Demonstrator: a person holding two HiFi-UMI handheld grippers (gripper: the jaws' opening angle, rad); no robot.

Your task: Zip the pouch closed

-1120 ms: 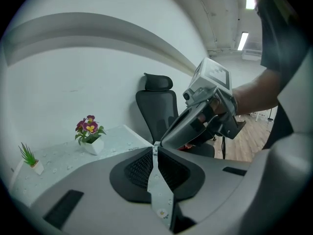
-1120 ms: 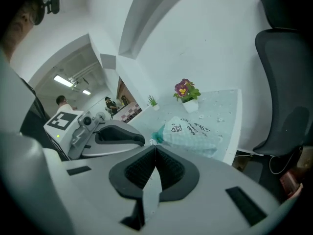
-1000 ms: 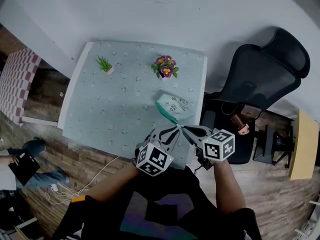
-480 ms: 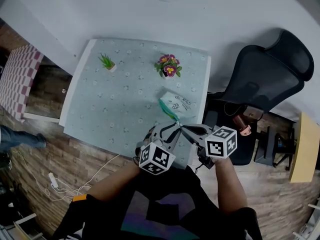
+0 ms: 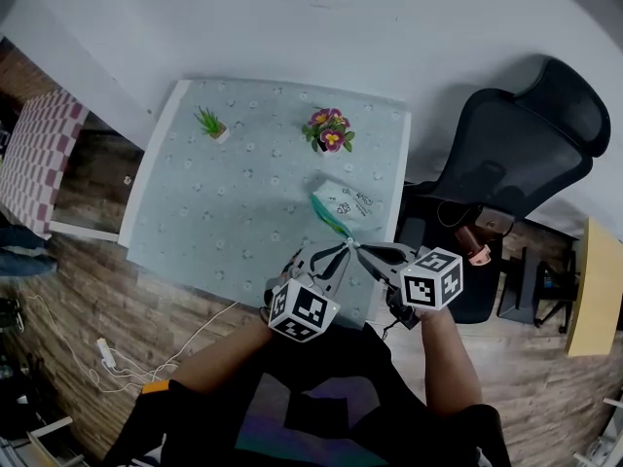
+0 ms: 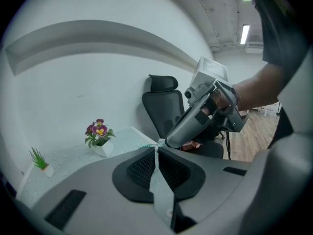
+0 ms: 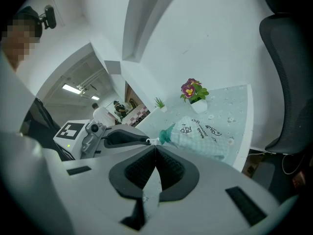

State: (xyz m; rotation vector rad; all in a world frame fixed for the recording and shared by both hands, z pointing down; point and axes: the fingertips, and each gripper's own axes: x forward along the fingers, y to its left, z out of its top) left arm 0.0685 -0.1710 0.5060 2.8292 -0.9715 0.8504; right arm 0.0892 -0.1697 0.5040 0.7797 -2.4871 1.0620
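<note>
Pouch [image 5: 344, 201] on counter [image 5: 224, 202] near right edge, teal zip end stretched toward person; left tongs [image 5: 341, 251] and right tongs [image 5: 358, 250] both pinched shut on that end, tips touching; likely one anchoring, other pulling slider; which, unclear

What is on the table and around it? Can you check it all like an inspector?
Surface: table under a pale flowery cloth.
Job's things: pouch lies near the table's right edge, with its teal zipper end toward the grippers.
Clutter: potted flowers and small green plant on the far side.
Grippers: left gripper and right gripper both have their jaws together, tips meeting at the pouch's teal end, seemingly pinching it.
Cables: white cable on the floor, near left.
Surroundings: black office chair, white wall, wooden floor.
</note>
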